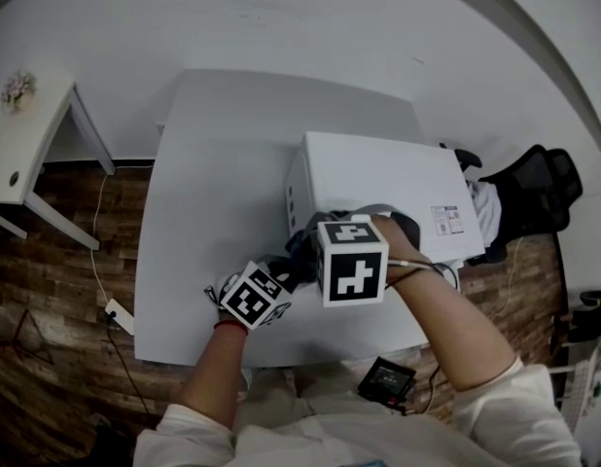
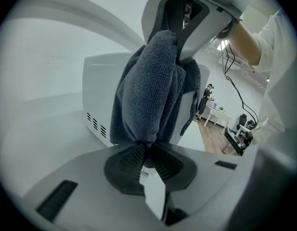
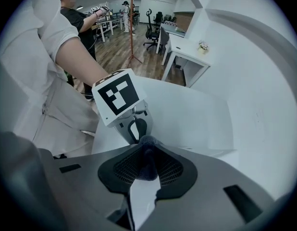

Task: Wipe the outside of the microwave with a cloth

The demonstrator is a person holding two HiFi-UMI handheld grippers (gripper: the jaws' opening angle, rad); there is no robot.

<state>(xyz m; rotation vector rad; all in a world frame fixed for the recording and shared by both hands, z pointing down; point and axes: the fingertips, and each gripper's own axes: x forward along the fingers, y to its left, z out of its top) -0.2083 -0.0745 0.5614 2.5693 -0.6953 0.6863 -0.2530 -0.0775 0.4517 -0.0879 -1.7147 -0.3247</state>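
Note:
The white microwave [image 1: 378, 178] stands on the white table [image 1: 213, 183], right of its middle. In front of its left front corner, a dark blue-grey cloth [image 2: 151, 90] is stretched between both grippers. My left gripper [image 2: 145, 150] is shut on the cloth's lower end. Higher up, my right gripper [image 2: 179, 23] pinches the upper end. In the right gripper view a fold of cloth [image 3: 147, 159] is clamped in the right gripper [image 3: 147, 153], with the left gripper [image 3: 134, 129] just below it. From the head view the right gripper [image 1: 351, 261] points steeply down beside the left gripper [image 1: 281, 278], and its marker cube hides most of the cloth [image 1: 299, 251].
A small white side table [image 1: 28, 134] stands at the far left. A black office chair [image 1: 539, 197] sits behind the microwave's right end. On the wooden floor lies a power strip [image 1: 119, 316]. A black device [image 1: 386, 379] rests at the table's near edge. People stand far off [image 3: 76, 8].

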